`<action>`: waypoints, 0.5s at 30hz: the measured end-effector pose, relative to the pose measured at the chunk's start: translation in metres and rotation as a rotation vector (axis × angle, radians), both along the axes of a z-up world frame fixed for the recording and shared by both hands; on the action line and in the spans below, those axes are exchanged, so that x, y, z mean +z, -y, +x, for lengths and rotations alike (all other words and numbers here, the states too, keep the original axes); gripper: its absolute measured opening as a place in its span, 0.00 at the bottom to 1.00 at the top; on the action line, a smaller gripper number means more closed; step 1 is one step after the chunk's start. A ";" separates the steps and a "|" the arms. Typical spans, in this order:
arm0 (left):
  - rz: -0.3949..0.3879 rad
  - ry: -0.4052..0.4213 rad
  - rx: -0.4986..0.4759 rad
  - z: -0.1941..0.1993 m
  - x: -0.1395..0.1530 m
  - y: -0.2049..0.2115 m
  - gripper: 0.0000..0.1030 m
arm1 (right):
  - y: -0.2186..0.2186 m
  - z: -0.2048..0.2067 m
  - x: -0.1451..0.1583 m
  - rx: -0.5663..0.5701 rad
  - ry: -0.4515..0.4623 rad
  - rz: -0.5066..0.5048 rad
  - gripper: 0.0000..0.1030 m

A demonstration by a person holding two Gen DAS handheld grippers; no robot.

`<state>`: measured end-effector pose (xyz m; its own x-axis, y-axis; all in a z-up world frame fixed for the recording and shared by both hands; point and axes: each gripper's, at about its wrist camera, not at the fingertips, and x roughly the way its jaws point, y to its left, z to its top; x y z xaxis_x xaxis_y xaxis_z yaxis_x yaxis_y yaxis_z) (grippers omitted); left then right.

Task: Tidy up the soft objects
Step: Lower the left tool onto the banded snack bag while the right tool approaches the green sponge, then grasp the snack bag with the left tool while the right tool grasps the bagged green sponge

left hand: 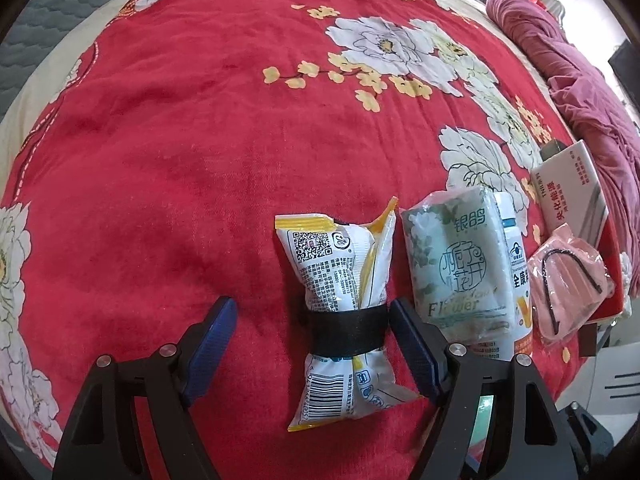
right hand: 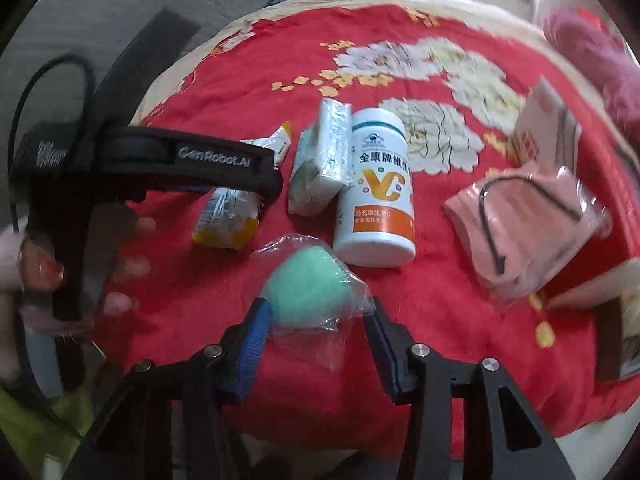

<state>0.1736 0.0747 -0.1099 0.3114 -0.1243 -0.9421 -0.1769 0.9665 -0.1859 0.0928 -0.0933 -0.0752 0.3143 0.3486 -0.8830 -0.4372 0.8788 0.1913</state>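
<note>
Your right gripper (right hand: 316, 340) stands open, its pads flanking the bagged green sponge (right hand: 308, 290). Close on the sponge body, not the loose film. Your left gripper (left hand: 312, 344) stands open over the banded snack packet (left hand: 344, 304).

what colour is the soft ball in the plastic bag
Mint green; the ball shows best in the right wrist view.
</note>
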 end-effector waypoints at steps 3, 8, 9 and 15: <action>-0.003 0.001 -0.001 0.000 0.000 -0.001 0.77 | -0.002 0.008 -0.001 -0.027 -0.023 0.026 0.49; 0.002 -0.004 -0.003 0.001 -0.004 0.000 0.77 | -0.005 0.022 -0.008 -0.071 -0.077 0.063 0.51; 0.006 -0.005 -0.004 0.001 -0.004 0.001 0.77 | -0.005 0.023 -0.009 -0.074 -0.081 0.075 0.52; 0.039 -0.004 -0.016 0.001 -0.009 0.006 0.77 | -0.007 0.031 -0.018 -0.098 -0.124 0.128 0.52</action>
